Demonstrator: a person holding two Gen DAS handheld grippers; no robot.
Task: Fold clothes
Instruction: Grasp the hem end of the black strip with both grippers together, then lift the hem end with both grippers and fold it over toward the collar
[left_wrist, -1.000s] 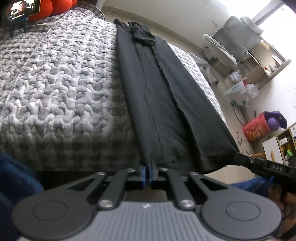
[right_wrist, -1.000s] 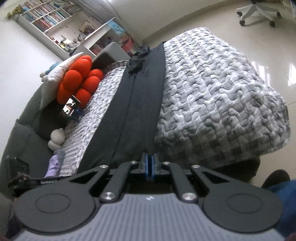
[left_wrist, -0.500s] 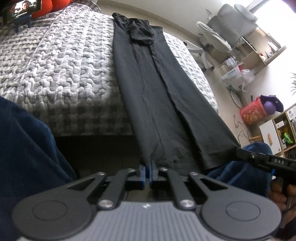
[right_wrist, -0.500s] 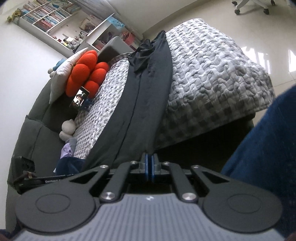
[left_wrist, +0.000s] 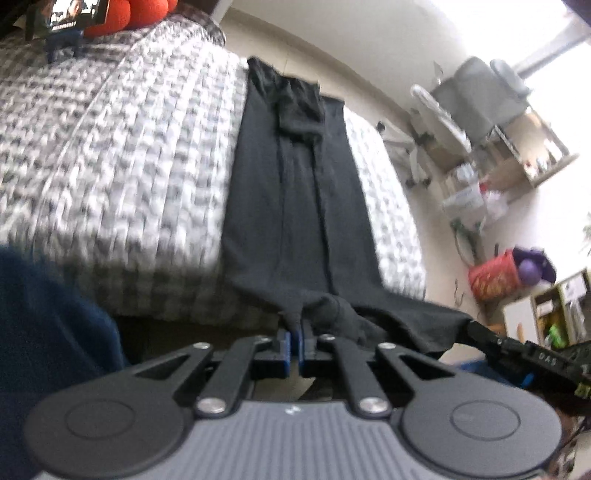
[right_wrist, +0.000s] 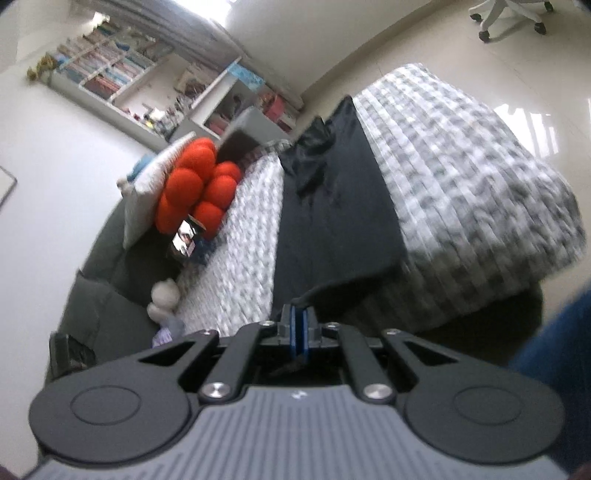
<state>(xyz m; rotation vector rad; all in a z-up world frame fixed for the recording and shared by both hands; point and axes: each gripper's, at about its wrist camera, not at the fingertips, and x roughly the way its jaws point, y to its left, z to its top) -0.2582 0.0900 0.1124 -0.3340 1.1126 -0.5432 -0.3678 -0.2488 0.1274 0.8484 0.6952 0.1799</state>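
- Left wrist view: my left gripper has its blue-padded fingers drawn almost together, pinching the near hem of the long black fabric trousers.
- Left wrist view: the trousers run straight ahead of my fingers, lying lengthwise on the grey-and-white quilted bed cover; the bunched waist end sits at the far end.
- Left wrist view: just past my fingertips the hem is gathered into a small roll, and the cloth stretches rightward to the tip of my right gripper, which enters from the right edge.
- Left wrist view: far ahead to the left, a small lit screen on a stand stands before orange round cushions. The frame is blurred.
- Right wrist view: my right gripper is closed, fingers pressed on a corner of the trousers, which rise taut from the pinch.
- Right wrist view: the garment extends ahead along the bed cover; the orange cushions lie ahead to the left, against a dark grey sofa back.
- Right wrist view: white bookshelves stand beyond, far left of my fingers.
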